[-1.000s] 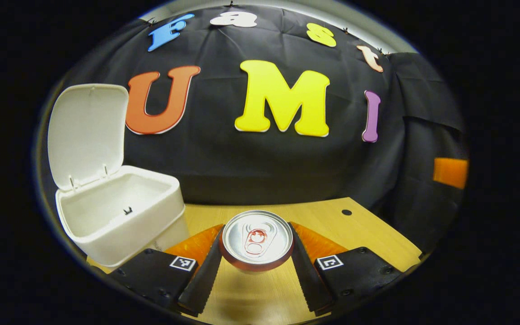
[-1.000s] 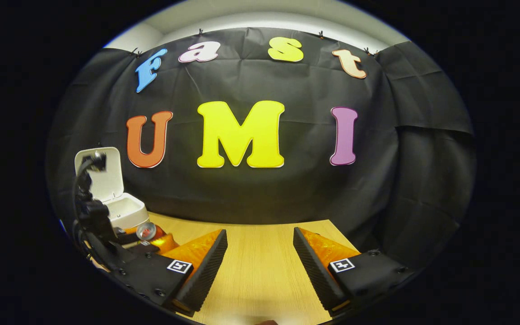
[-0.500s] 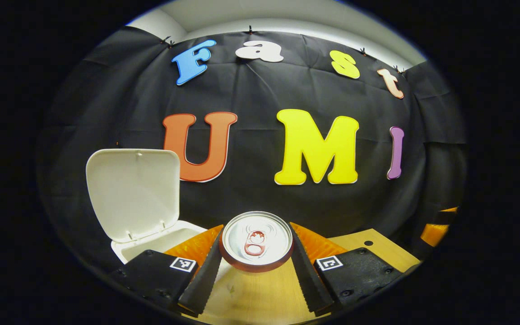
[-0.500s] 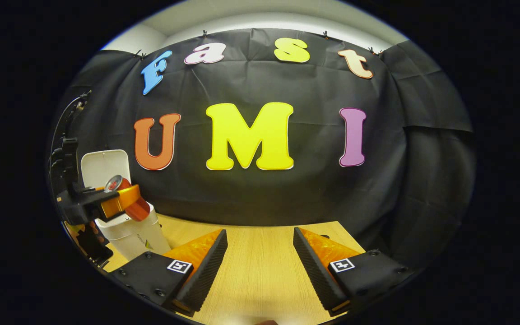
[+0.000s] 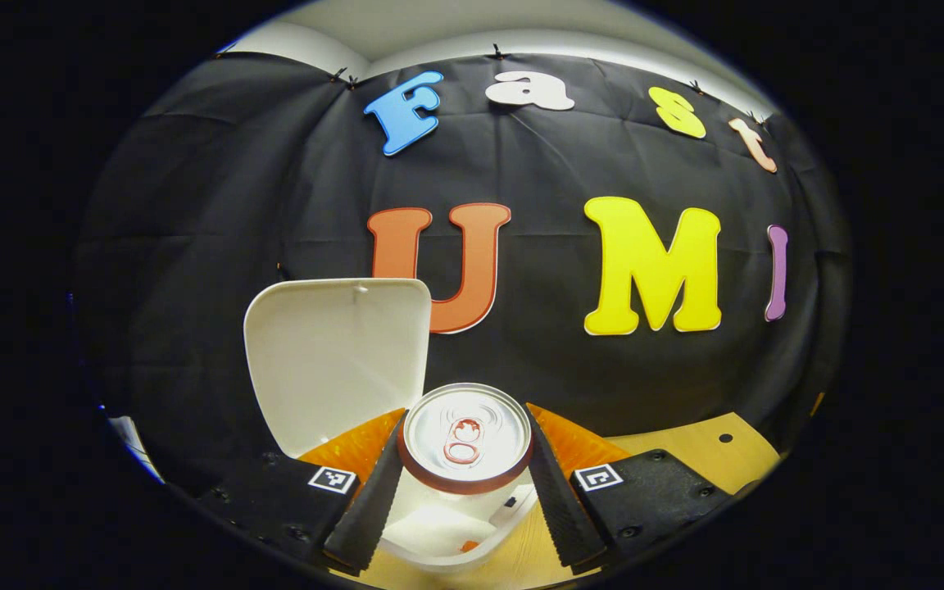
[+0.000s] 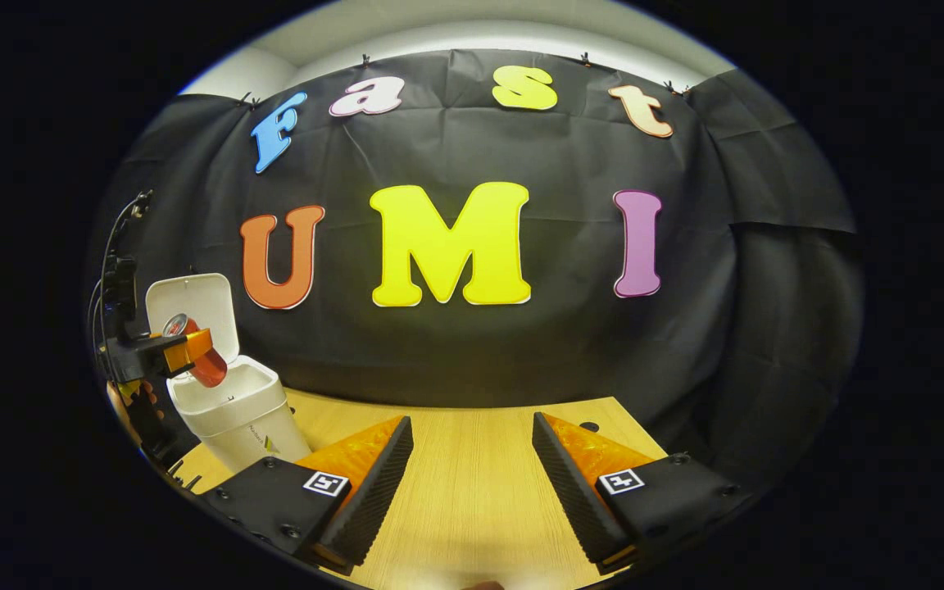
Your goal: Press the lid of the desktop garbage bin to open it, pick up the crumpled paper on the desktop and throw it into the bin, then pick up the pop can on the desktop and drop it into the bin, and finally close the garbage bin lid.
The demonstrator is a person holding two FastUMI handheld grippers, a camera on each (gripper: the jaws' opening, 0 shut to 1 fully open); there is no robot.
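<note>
My left gripper (image 5: 465, 483) is shut on the red pop can (image 5: 465, 437), whose silver top faces the camera. The can hangs over the open white garbage bin (image 5: 447, 549), whose lid (image 5: 333, 356) stands upright behind it. In the right gripper view the bin (image 6: 238, 414) stands at the far left of the table with its lid (image 6: 201, 307) up, and the left gripper (image 6: 181, 351) holds the can (image 6: 197, 356) tilted just above the bin's mouth. My right gripper (image 6: 472, 483) hovers open over the wooden table (image 6: 472, 492) with nothing between its fingers. White paper shows inside the bin.
The wooden table (image 5: 714, 455) has a small dark hole (image 5: 719, 437) near its far right corner. A hand (image 6: 132, 406) holds the left gripper beside the bin. The black cloth wall stands close behind the bin.
The left gripper has carried the can up and leftward from the table until it hangs over the open bin. The right gripper has stayed almost still.
</note>
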